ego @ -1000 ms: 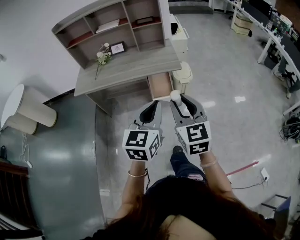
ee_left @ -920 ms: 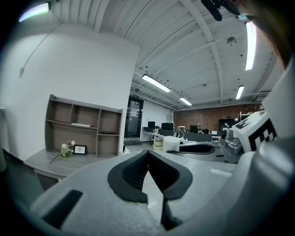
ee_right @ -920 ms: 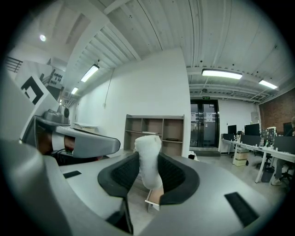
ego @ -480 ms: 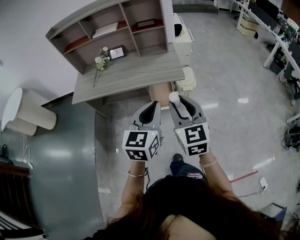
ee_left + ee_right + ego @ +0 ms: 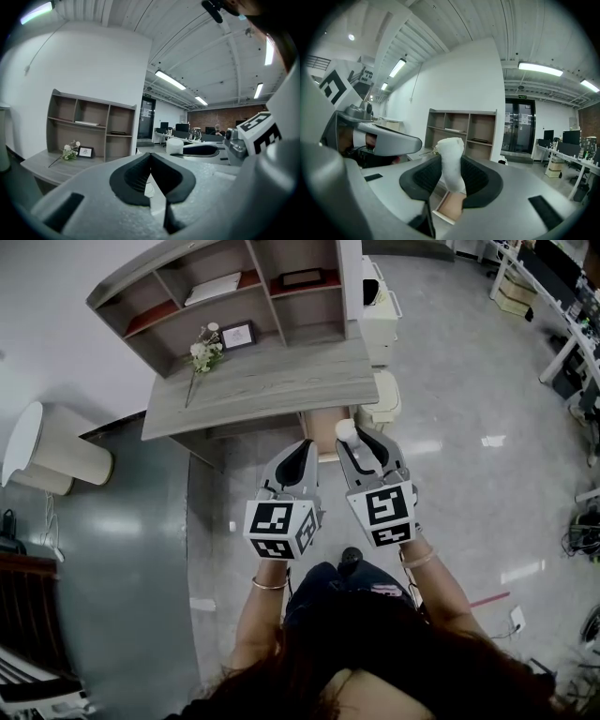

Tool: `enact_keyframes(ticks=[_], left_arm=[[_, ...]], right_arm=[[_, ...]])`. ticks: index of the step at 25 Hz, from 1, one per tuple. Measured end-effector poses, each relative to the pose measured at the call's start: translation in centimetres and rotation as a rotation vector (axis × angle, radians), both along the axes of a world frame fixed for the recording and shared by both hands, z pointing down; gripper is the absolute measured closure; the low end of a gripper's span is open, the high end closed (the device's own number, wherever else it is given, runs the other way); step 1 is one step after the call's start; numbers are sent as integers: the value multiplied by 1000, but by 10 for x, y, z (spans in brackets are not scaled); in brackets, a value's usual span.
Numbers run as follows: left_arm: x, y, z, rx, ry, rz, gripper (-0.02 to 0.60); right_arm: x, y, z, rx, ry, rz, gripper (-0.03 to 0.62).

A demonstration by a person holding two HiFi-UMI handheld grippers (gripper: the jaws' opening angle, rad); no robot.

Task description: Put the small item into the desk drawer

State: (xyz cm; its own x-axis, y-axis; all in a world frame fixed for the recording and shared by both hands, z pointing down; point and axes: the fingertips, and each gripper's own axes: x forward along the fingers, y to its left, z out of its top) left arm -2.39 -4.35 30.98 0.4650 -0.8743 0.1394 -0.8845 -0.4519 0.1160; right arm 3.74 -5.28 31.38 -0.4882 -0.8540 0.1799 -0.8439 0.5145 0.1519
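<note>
Hovering just in front of the desk (image 5: 272,381), the right gripper (image 5: 362,442) is clamped on the small white item (image 5: 347,430). The left gripper (image 5: 302,452) beside it has its jaws pressed together, empty. Just beyond them, the open drawer (image 5: 323,421) juts from the desk's front edge.

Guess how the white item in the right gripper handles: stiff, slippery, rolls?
Likely stiff: the white item juts from the right gripper without sagging. Its matte, rough-looking surface probably won't slip. Rounded column shape, so it may roll once laid in the drawer.
</note>
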Motion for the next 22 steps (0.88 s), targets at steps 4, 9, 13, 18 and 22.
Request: enact_keyframes(ticks=[4, 9, 13, 18, 22], left_arm=[[-8, -11, 10, 1, -9, -17, 566], [-18, -28, 27, -13, 2, -5, 566], [-25, -46, 41, -3, -12, 10, 566], [-33, -68, 64, -4, -41, 46, 566], [-43, -87, 82, -17, -44, 73, 566]], right_arm=[[-5, -15, 15, -5, 19, -7, 474], [-19, -32, 36, -2, 76, -9, 474], [-31, -49, 51, 4, 122, -4, 473], [-48, -71, 72, 2, 197, -17, 473], [-59, -89, 87, -10, 234, -6, 473]])
